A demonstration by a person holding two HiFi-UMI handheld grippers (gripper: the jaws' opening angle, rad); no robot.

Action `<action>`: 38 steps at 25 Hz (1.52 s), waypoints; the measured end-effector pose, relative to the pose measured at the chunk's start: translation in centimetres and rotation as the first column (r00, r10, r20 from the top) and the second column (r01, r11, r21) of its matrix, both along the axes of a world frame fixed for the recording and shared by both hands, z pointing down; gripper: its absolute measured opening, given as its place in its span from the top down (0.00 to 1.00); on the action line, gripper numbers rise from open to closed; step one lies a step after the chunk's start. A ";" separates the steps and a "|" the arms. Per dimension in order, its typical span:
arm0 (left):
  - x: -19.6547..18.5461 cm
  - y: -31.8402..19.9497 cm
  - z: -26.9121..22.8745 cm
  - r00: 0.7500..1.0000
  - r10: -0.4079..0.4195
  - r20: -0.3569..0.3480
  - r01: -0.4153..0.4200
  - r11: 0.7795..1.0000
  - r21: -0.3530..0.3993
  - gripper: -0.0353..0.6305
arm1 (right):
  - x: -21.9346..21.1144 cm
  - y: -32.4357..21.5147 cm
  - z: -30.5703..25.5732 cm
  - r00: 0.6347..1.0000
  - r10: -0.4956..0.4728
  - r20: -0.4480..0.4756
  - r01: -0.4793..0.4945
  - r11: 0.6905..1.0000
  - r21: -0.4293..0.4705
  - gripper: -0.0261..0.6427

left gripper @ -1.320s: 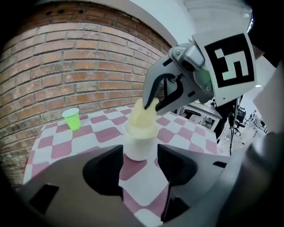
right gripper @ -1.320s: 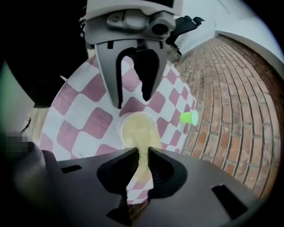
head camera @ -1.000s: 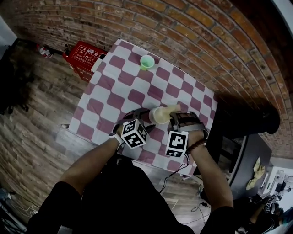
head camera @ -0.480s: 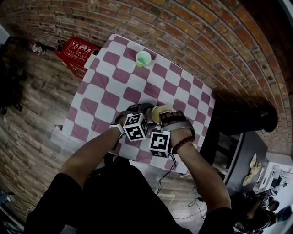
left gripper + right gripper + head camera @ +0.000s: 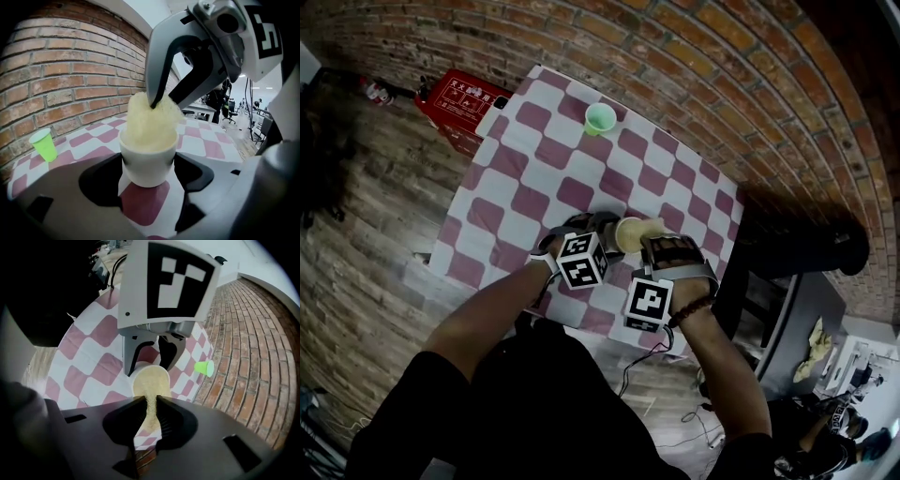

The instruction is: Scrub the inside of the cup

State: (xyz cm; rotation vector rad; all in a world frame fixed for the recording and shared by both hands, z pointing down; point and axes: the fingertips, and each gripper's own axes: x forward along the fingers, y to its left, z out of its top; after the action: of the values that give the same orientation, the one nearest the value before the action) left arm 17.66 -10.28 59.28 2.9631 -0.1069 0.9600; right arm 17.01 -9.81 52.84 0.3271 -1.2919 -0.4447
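Pinching fluffy pale-yellow sponge [image 5: 150, 122] tight w/ my right gripper [image 5: 149, 401], stuffed into round white cup [image 5: 149, 172]; left gripper [image 5: 149, 159] jaws spread wide round cup, upright on maroon-and-white checked table [image 5: 534, 187].

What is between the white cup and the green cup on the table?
Only bare checkered tablecloth between white cup and green cup, shown in the head view.

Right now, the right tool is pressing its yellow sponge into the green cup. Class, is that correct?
Not the green cup. The right tool is pressing its yellow sponge into the white cup, as the left gripper view shows. The green cup stands apart, untouched.
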 end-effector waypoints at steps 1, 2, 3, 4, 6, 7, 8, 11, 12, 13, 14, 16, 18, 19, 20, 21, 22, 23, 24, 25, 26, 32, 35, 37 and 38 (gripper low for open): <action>0.0 0.0 0.0 1.000 0.000 0.000 0.000 1.000 0.000 0.45 | 0.5 -0.1 -0.7 1.000 0.015 0.011 -0.015 1.000 0.017 0.84; 0.0 0.0 0.0 1.000 0.000 0.000 0.000 1.000 0.000 0.45 | 1.0 -0.1 -1.5 0.999 0.033 0.013 -0.033 0.999 0.024 0.84; 0.0 0.0 0.0 1.000 -0.001 -0.001 0.001 1.000 0.001 0.45 | 1.5 -0.3 -2.1 0.999 0.050 0.013 -0.051 0.998 0.029 0.84; 0.0 0.0 0.0 1.000 -0.002 -0.002 0.002 1.000 0.001 0.45 | 1.7 -0.5 -2.5 0.998 0.060 0.016 -0.061 0.997 0.039 0.84; -0.1 0.0 0.0 1.000 -0.007 -0.002 0.007 1.000 0.003 0.45 | 1.2 -1.1 -2.4 0.999 0.038 0.018 -0.039 0.997 0.066 0.84; -0.2 0.0 0.0 1.000 -0.011 0.000 0.011 1.000 0.004 0.45 | 0.7 -1.3 -1.8 1.000 0.005 0.008 -0.006 0.997 0.081 0.84; -0.3 0.1 -0.1 1.000 -0.017 0.002 0.017 1.000 0.004 0.45 | 0.2 -1.4 -1.1 0.999 -0.034 -0.014 0.035 0.996 0.086 0.84; -0.6 0.4 -0.2 0.999 -0.053 0.006 0.053 0.999 0.005 0.45 | -0.4 0.0 1.5 0.989 -0.112 -0.096 0.113 0.993 0.010 0.84; -0.8 0.6 -0.3 0.997 -0.072 0.003 0.072 0.997 0.006 0.45 | -1.1 0.0 2.1 0.991 -0.118 -0.061 0.121 0.992 0.037 0.84; -0.9 0.8 -0.3 0.996 -0.094 -0.003 0.094 0.996 0.008 0.45 | -2.2 -0.5 2.3 0.993 -0.119 0.007 0.117 0.989 0.094 0.84; -1.1 1.0 -0.3 0.993 -0.119 -0.010 0.119 0.993 0.009 0.45 | -3.2 -0.8 2.5 0.991 -0.122 0.063 0.112 0.984 0.140 0.84; -1.3 1.2 -0.4 0.986 -0.166 -0.022 0.166 0.986 0.009 0.45 | -3.1 -0.4 2.9 0.989 -0.146 0.010 0.144 0.983 0.110 0.84; -1.4 1.3 -0.3 0.980 -0.195 -0.028 0.195 0.981 0.006 0.45 | -1.3 0.5 3.2 0.956 -0.217 -0.198 0.217 0.976 -0.023 0.85; -1.4 1.3 -0.3 0.979 -0.199 -0.030 0.199 0.980 0.004 0.45 | -0.9 0.6 3.2 0.934 -0.246 -0.261 0.237 0.969 -0.066 0.85; -1.5 1.4 -0.2 0.980 -0.199 -0.032 0.199 0.980 0.003 0.45 | -0.9 0.6 3.4 0.919 -0.267 -0.291 0.250 0.964 -0.093 0.85; -1.5 1.4 -0.2 0.980 -0.195 -0.035 0.195 0.981 0.002 0.45 | -1.0 0.6 3.7 0.910 -0.285 -0.301 0.263 0.958 -0.113 0.85; -1.6 1.4 -0.2 0.981 -0.191 -0.039 0.191 0.982 0.001 0.45 | -1.1 0.6 4.2 0.904 -0.302 -0.302 0.275 0.953 -0.130 0.85; -1.6 1.4 -0.1 0.982 -0.187 -0.041 0.187 0.982 0.001 0.45 | -1.2 0.6 4.5 0.900 -0.317 -0.300 0.285 0.947 -0.146 0.85; -1.6 1.4 -0.1 0.982 -0.183 -0.042 0.183 0.983 -0.001 0.45 | -1.2 0.7 4.6 0.900 -0.326 -0.290 0.291 0.943 -0.159 0.85; -1.6 1.4 -0.1 0.983 -0.180 -0.042 0.180 0.984 -0.002 0.45 | -1.3 0.8 4.6 0.909 -0.323 -0.264 0.287 0.944 -0.166 0.85; -1.6 1.4 -0.1 0.983 -0.179 -0.045 0.179 0.984 -0.002 0.45 | -1.6 0.9 4.5 0.930 -0.298 -0.214 0.266 0.949 -0.167 0.85; -1.5 1.3 -0.1 0.983 -0.178 -0.052 0.178 0.984 0.004 0.45 | -2.2 1.3 2.8 0.990 -0.024 0.139 0.040 0.992 -0.118 0.85; -1.5 1.4 -0.1 0.983 -0.177 -0.044 0.177 0.984 0.002 0.45 | -1.9 1.0 2.7 0.987 -0.052 0.153 0.055 0.998 -0.018 0.83; -1.5 1.4 -0.2 0.984 -0.176 -0.040 0.176 0.984 0.003 0.45 | -2.1 1.0 2.5 0.982 -0.098 0.160 0.091 0.995 0.049 0.80; -1.5 1.4 -0.1 0.984 -0.175 -0.038 0.175 0.984 0.003 0.45 | -2.2 1.0 2.1 0.977 -0.089 0.193 0.077 0.995 0.068 0.78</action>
State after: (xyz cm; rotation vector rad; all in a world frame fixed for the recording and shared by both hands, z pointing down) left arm 16.14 -8.89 59.14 2.9142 -0.3636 0.8833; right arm 14.77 -8.83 54.96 0.3758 -1.4898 -0.5336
